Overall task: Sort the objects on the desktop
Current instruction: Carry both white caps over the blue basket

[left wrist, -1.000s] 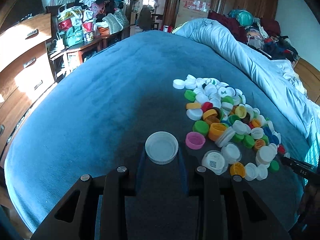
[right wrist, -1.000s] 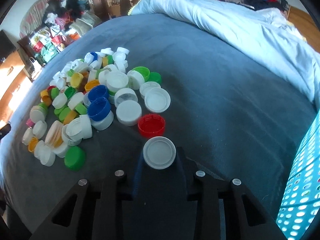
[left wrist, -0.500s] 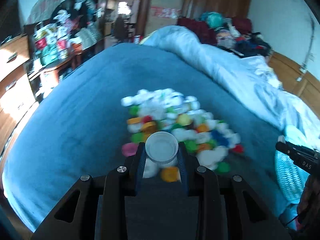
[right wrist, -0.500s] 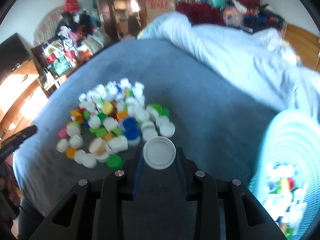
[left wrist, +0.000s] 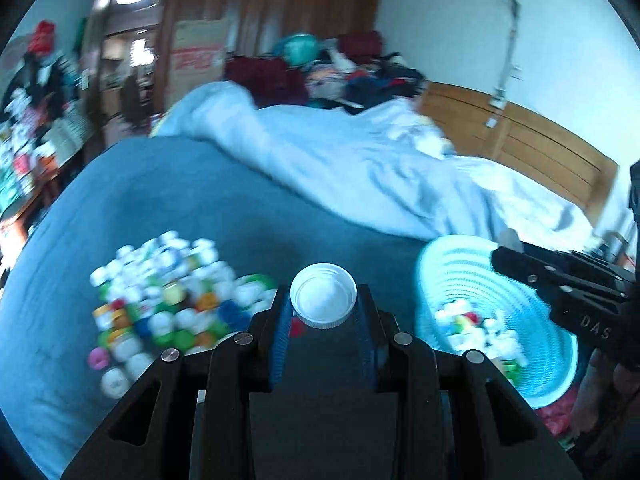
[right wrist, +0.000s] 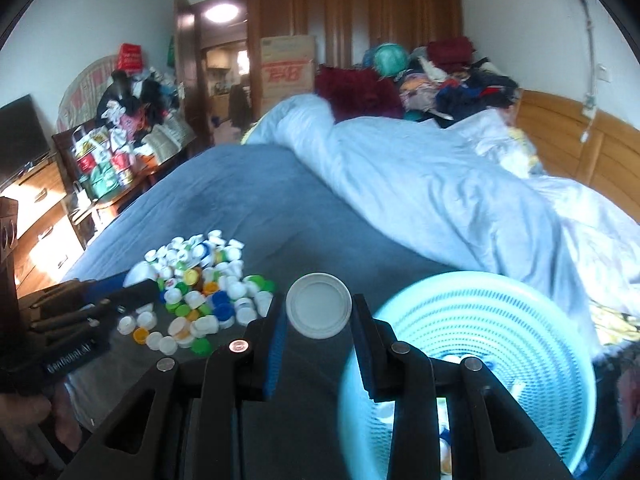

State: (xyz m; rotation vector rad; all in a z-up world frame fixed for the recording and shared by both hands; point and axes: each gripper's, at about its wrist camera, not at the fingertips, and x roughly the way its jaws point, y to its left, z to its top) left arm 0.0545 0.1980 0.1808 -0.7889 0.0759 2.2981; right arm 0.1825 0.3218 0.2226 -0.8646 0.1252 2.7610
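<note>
Each of the 2 grippers is clamped on a white cap – left gripper point(left wrist: 323, 312) on white cap point(left wrist: 323, 301), right gripper point(right wrist: 319, 316) on pale cap point(right wrist: 319, 305) – near the turquoise basket point(right wrist: 532, 320); the cap pile point(right wrist: 200, 292) lies on the blue bedspread point(right wrist: 248, 208).

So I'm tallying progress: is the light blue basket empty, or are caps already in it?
Not empty. The basket already holds a small cluster of caps, mostly white, lying at its bottom.
</note>
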